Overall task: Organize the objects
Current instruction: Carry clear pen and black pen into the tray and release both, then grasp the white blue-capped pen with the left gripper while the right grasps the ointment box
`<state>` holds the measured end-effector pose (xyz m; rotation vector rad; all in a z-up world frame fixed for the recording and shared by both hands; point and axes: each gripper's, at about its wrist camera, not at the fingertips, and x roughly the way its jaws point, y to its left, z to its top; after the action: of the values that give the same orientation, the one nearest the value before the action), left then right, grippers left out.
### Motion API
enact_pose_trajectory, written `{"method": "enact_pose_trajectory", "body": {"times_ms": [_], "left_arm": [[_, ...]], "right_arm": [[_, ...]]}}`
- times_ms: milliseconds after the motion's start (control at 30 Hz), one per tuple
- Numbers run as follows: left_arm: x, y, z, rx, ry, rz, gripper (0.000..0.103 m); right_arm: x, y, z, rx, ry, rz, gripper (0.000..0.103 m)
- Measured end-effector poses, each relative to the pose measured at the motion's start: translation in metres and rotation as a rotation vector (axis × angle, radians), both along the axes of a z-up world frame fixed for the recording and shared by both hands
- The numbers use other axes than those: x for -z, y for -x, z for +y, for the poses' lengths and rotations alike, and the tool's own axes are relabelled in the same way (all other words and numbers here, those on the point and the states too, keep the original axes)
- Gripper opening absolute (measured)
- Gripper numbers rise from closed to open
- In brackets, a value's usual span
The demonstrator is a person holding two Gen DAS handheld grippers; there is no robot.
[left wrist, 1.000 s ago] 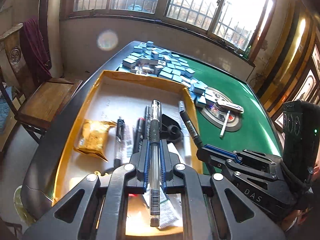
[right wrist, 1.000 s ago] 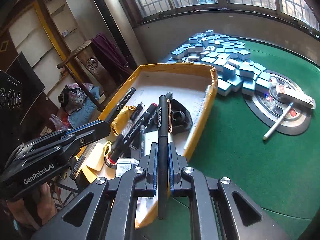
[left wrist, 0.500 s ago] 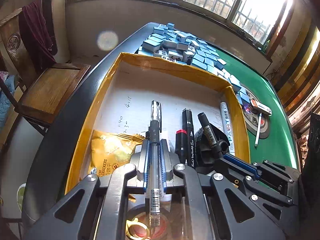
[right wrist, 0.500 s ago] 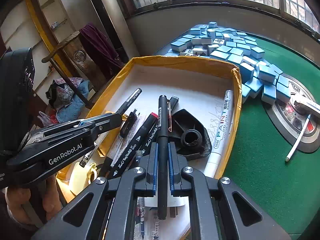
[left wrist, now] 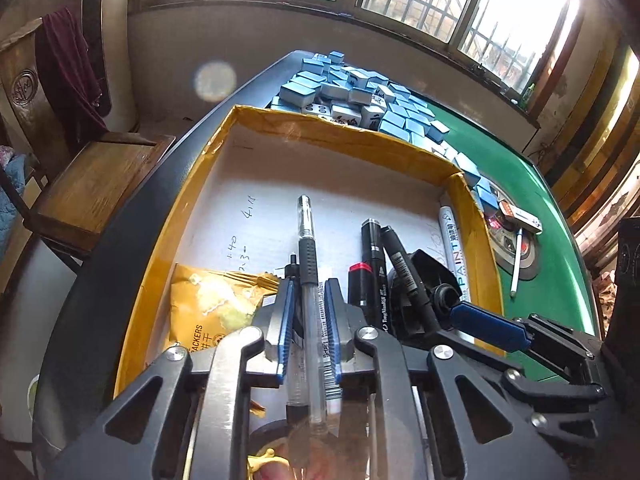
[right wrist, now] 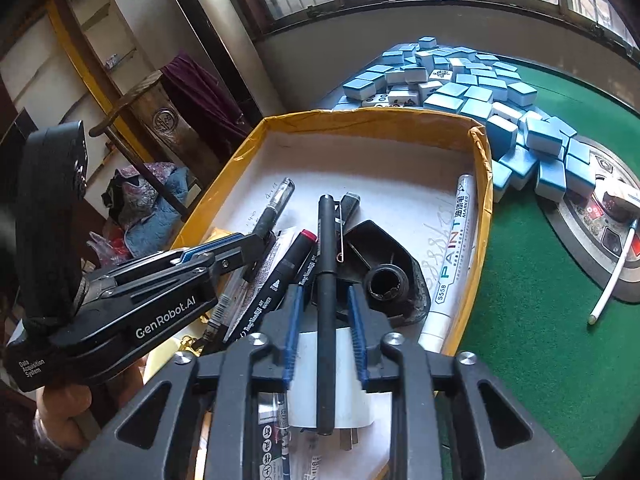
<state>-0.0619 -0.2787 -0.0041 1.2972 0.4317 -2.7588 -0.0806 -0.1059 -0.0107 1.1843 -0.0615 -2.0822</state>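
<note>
Left wrist view: the left tongs (left wrist: 307,312) stand parted around a clear gel pen (left wrist: 307,272) above the yellow-rimmed box (left wrist: 340,128).

Right wrist view: the right tongs (right wrist: 325,320) stand parted around a black pen (right wrist: 327,272) over the same box, beside a white paint marker (right wrist: 452,256).

We read "GenRobot.AI" and "Data Acquisition System" on the black left gripper (right wrist: 256,254). Beside it, the white paint marker (right wrist: 450,256) reads "PAINT MARKER" and "S558"; the black red-banded art marker (right wrist: 276,280) reads "TongYanRui ART MARKER". The yellow snack packet (left wrist: 208,304) shows "…ACKERS".
</note>
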Motion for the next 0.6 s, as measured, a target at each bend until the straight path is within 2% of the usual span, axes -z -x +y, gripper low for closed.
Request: {"method": "enact_pose_trajectory", "body": {"times_ms": [33,67,100,133,200,267,400,467,600], "left_arm": [[-0.005,-0.004,0.002,-0.009,0.009,0.026,0.03],[-0.012,-0.009,0.006,-0.013,0.025,0.06,0.038],[-0.02,-0.014,0.011,-0.015,0.045,0.103,0.053],[-0.028,-0.02,0.017,-0.011,0.064,0.147,0.062],[-0.043,-0.027,0.031,0.003,0.098,0.215,0.07],[-0.052,-0.028,0.048,0.024,0.107,0.237,0.072],[-0.063,-0.019,0.096,0.151,0.056,0.254,0.072],[-0.063,-0.01,0.124,0.218,0.029,0.252,0.072],[-0.052,0.02,0.168,0.302,-0.02,0.149,0.072]], "right_arm": [[-0.005,-0.002,0.005,-0.018,0.039,0.004,0.049],[-0.01,-0.004,0.011,-0.025,0.066,0.011,0.05],[-0.015,-0.006,0.018,-0.03,0.081,0.018,0.05],[-0.02,-0.007,0.027,-0.034,0.094,0.021,0.05],[-0.031,-0.007,0.049,-0.03,0.122,0.028,0.05],[-0.038,-0.004,0.077,0.0,0.124,0.052,0.051],[-0.041,0.019,0.136,0.12,0.033,0.121,0.051],[-0.035,0.036,0.17,0.181,0.02,0.103,0.051],[-0.015,0.076,0.232,0.307,-0.005,0.057,0.051]]}}
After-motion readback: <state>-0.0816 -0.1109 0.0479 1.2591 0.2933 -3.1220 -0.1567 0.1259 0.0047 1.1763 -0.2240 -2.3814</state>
